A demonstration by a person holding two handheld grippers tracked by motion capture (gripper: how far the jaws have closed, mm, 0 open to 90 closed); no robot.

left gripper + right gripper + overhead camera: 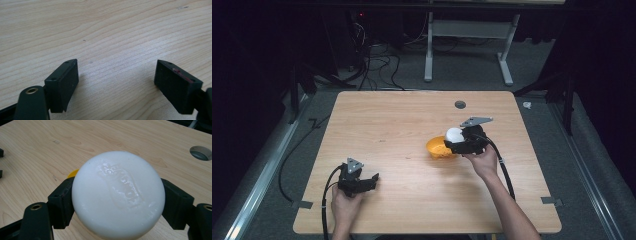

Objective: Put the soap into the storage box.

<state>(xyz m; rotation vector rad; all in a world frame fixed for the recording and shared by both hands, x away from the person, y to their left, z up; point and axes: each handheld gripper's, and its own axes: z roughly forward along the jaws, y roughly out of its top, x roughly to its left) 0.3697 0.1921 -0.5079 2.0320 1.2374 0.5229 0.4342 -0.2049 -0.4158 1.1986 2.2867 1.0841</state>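
Left gripper (116, 82) fingers spread; right gripper (117, 200) fingers clamped.

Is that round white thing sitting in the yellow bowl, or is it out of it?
Out. The right tool grips the white round bar by its sides, lifted above the yellow bowl, whose rim peeks out behind it.

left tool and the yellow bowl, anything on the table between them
Nothing: in the high view only bare wood of the table lies between the left tool and the yellow bowl, where the right tool holds a white round soap.

Open tabletop (402, 125) — yellow bowl (435, 148) right-centre
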